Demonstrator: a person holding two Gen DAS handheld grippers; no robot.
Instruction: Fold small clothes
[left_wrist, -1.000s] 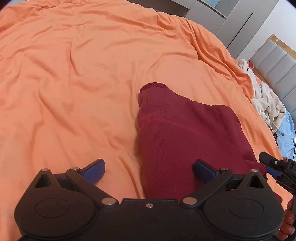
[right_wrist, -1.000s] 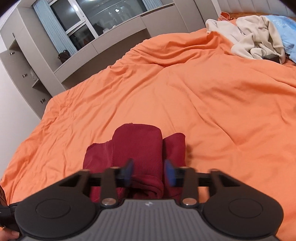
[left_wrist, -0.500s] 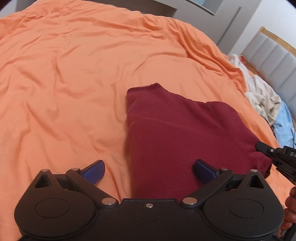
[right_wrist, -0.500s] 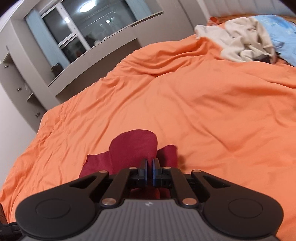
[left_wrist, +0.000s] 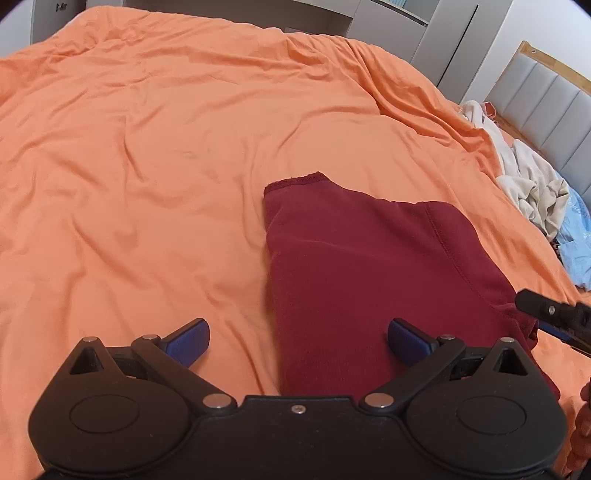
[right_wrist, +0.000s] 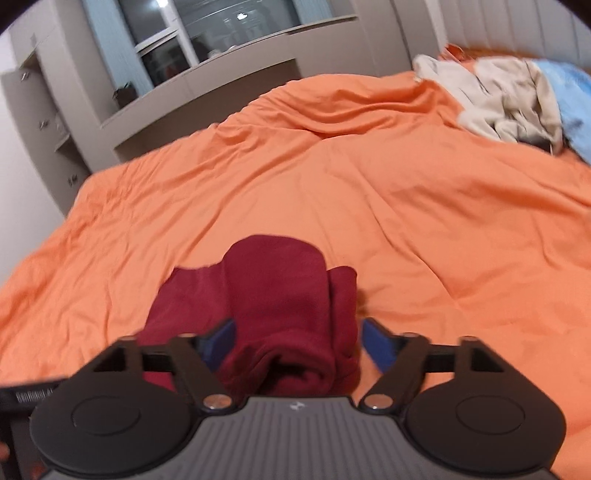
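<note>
A dark red garment (left_wrist: 369, 269) lies folded on the orange bed cover (left_wrist: 147, 166), near the close edge of the bed and a little right of the middle in the left wrist view. Its hemmed end points toward the far side, and a stitched seam runs down its right part. The left gripper (left_wrist: 298, 338) hovers over the garment's near left edge with its jaws wide apart and nothing between them; one blue finger is over the cover, the other over the red cloth. The right gripper (right_wrist: 297, 341) also has its jaws spread wide, with a rolled fold of the garment (right_wrist: 273, 306) lying between the fingers, not pinched. A pile of beige and light blue clothes (right_wrist: 517, 99) sits at the far right, well apart from the garment
</note>
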